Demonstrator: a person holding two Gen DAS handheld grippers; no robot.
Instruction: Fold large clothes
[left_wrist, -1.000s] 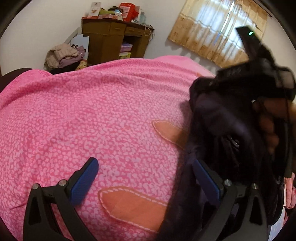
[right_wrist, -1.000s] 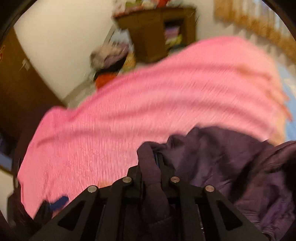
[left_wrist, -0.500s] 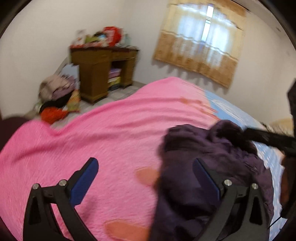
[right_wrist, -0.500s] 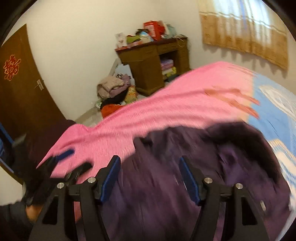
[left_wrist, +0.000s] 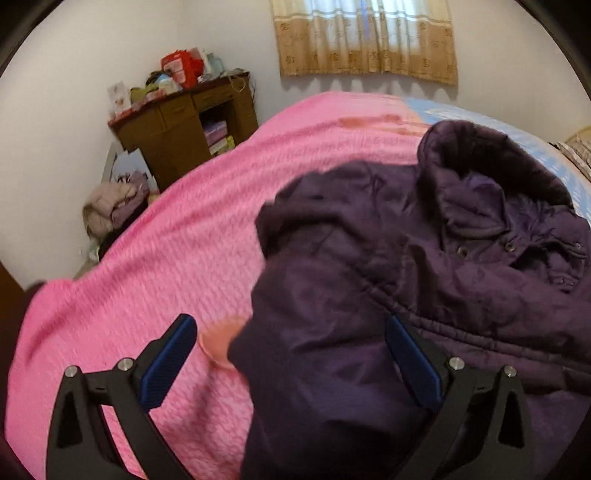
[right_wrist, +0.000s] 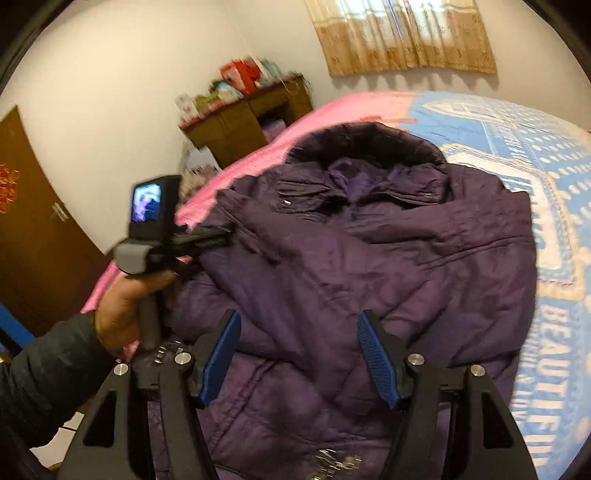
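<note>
Hovering spread over the purple hooded jacket (right_wrist: 369, 258): right tool (right_wrist: 299, 354) and left tool (left_wrist: 288, 354), both holding nothing.

Coat released onto bed.
Right gripper (right_wrist: 297, 354), earlier clamped on the purple coat (right_wrist: 369, 251), now gapes; coat lies spread.

The left gripper (left_wrist: 291, 339) and right gripper (right_wrist: 297, 336) both hang with jaws spread wide, the left hand (right_wrist: 125, 306) gripping its handle.
</note>
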